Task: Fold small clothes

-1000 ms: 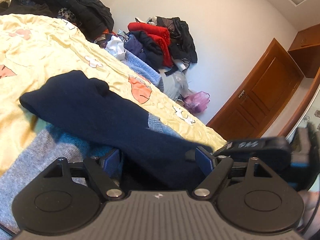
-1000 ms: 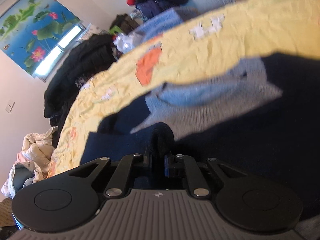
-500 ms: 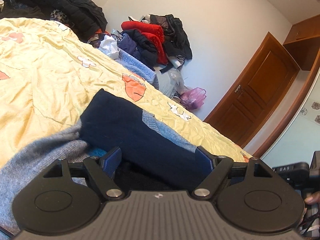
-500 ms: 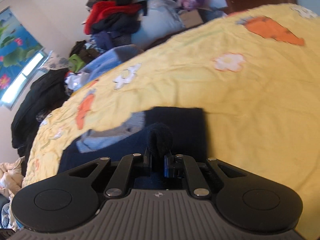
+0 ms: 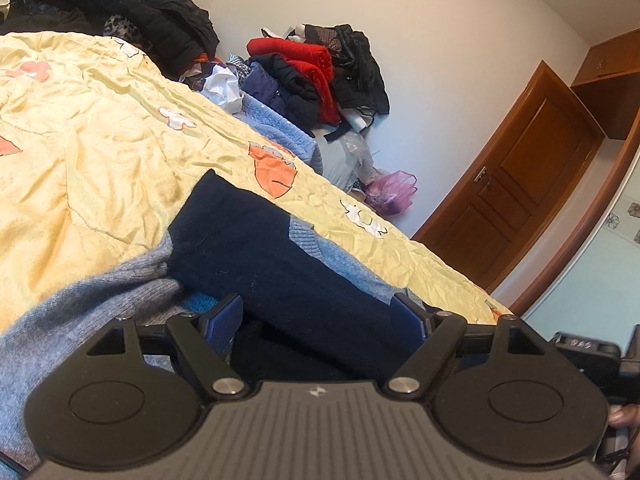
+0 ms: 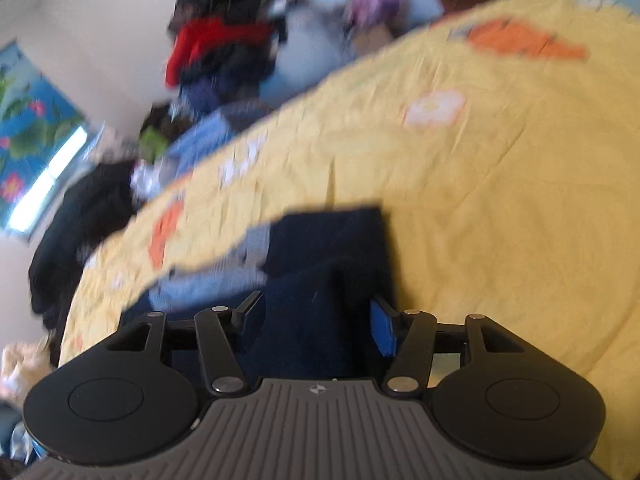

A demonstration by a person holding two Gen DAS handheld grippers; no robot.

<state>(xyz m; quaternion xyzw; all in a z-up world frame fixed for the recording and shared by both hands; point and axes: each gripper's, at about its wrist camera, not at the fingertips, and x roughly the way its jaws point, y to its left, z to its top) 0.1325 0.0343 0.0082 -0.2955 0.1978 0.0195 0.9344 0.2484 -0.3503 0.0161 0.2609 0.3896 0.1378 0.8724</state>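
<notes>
A small sweater (image 5: 256, 248) in navy, grey and light blue lies folded on the yellow quilt (image 5: 100, 152). My left gripper (image 5: 316, 316) stands open and low over its near edge, with the navy layer lying between the blue pads (image 5: 224, 320). In the blurred right wrist view the navy fold (image 6: 332, 240) ends in a straight edge on the quilt (image 6: 500, 184). My right gripper (image 6: 316, 320) has its jaws opening. A hump of navy cloth sits loose between them, and the pads are off it.
A heap of red, black and blue clothes (image 5: 312, 68) and a black coat (image 5: 132, 12) lie beyond the bed's far side. A wooden door (image 5: 520, 200) and a pink bag (image 5: 390, 192) stand at the right. The other gripper's body (image 5: 588, 354) shows at the lower right.
My right gripper carried the pinched navy cloth across to the right, folding the sleeve over the body, then parted its jaws. The left gripper stayed put.
</notes>
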